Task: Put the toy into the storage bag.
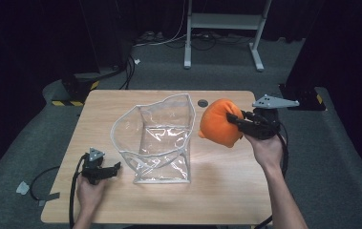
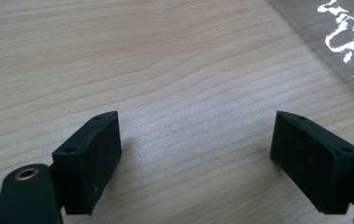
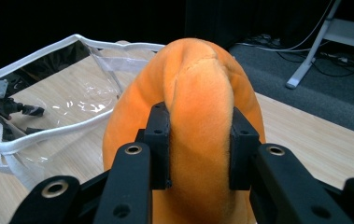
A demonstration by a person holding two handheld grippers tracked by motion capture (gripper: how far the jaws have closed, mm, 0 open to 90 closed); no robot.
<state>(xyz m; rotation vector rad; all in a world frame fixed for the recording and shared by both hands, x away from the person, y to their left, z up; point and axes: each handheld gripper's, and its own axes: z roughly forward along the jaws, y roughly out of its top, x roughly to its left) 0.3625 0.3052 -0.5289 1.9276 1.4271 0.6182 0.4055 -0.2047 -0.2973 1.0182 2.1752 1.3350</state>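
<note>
An orange plush toy (image 1: 219, 122) hangs above the right part of the wooden table (image 1: 226, 191), pinched by my right gripper (image 1: 233, 122). In the right gripper view both black pads squeeze a fold of the orange plush toy (image 3: 198, 84), so my right gripper (image 3: 199, 148) is shut on it. A clear plastic bag (image 1: 157, 138) with white trim stands open in the middle of the table, just left of the toy. My left gripper (image 1: 115, 168) rests on the table at the bag's lower left corner. In the left gripper view my left gripper (image 2: 195, 154) is open over bare wood.
The clear bag's edge (image 2: 347, 42) shows at the top right of the left gripper view. A round cable hole (image 1: 202, 102) sits near the table's far edge. A white frame's legs (image 1: 221, 33) and cables lie on the floor behind the table.
</note>
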